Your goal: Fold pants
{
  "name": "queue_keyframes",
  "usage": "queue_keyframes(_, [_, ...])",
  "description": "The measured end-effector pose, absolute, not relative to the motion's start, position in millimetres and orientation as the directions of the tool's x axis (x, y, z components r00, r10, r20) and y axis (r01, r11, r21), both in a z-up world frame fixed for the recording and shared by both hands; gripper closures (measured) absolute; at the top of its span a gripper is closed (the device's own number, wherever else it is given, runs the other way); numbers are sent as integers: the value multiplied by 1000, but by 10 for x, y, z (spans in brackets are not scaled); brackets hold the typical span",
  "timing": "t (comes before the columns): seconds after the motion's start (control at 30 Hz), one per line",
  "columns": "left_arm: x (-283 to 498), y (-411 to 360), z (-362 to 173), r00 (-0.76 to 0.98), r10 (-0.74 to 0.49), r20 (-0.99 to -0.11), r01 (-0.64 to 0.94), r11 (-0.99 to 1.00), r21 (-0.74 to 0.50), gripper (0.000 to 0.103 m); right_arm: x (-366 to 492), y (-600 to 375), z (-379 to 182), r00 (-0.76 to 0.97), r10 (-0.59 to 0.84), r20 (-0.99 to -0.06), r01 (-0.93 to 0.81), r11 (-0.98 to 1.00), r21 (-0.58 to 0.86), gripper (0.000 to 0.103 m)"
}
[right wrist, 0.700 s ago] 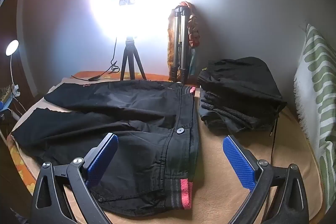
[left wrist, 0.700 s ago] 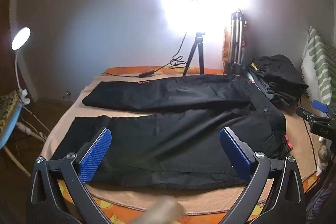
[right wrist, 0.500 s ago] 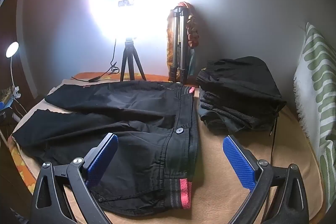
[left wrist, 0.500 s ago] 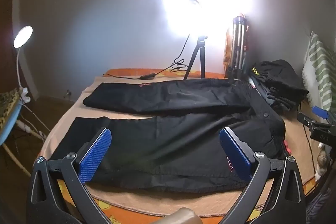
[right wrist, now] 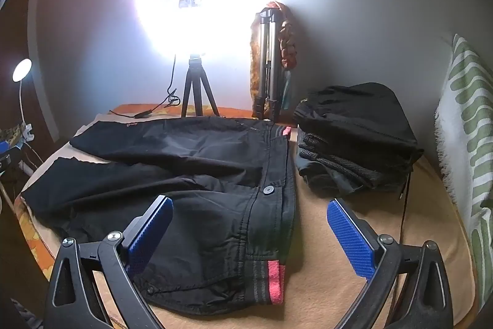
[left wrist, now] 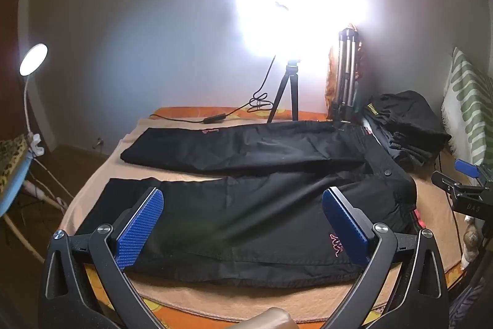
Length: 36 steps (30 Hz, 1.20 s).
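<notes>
Black pants [left wrist: 246, 174] lie flat and spread on a tan blanket [left wrist: 191, 295], legs to the left, waistband with a button [right wrist: 268, 190] and a pink-grey band [right wrist: 275, 282] to the right. My left gripper [left wrist: 243, 224] is open and empty, hovering above the near leg. My right gripper [right wrist: 251, 232] is open and empty, above the near waistband corner; it also shows in the left wrist view [left wrist: 462, 184] at the right edge.
A stack of folded dark clothes [right wrist: 354, 141] sits right of the waistband. A tripod with a glaring lamp [left wrist: 288, 94], its cable [left wrist: 234, 113] and a folded tripod [right wrist: 268, 67] stand at the back. A green-striped cloth [right wrist: 465, 125] hangs on the right. A desk lamp [left wrist: 32, 60] stands left.
The left gripper has pulled back and up a little, so more of the near leg and blanket edge shows. The right gripper has barely moved. Both stay open.
</notes>
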State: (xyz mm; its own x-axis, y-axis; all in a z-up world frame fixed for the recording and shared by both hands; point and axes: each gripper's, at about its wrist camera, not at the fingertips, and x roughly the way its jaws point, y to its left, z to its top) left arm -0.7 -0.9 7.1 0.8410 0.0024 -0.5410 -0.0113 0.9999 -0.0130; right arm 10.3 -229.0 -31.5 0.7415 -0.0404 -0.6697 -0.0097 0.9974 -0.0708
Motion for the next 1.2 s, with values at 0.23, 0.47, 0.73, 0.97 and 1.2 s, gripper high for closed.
queue_keyframes(0.23, [13, -2, 114, 841, 8, -541, -14, 1000, -7, 0, 112, -2256, -330, 741, -37, -670, -17, 997, -73, 2])
queue_keyframes(0.47, [14, 21, 113, 845, 12, -534, -20, 1000, -9, 0, 107, -2253, -333, 742, -37, -670, -17, 997, -74, 2])
queue_keyframes(0.73, [-2, 12, 115, 848, 11, -529, -16, 1000, -4, 0, 108, -2248, -332, 741, -34, -671, -19, 997, -71, 2])
queue_keyframes(0.97, [-20, -7, 115, 853, 14, -522, -16, 1000, 0, 0, 101, -2228, -348, 737, -32, -675, -20, 997, -69, 2])
queue_keyframes(1.2, [-32, -2, 111, 854, 13, -521, -16, 1000, 0, 0, 97, -2230, -351, 737, -30, -675, -22, 997, -68, 2])
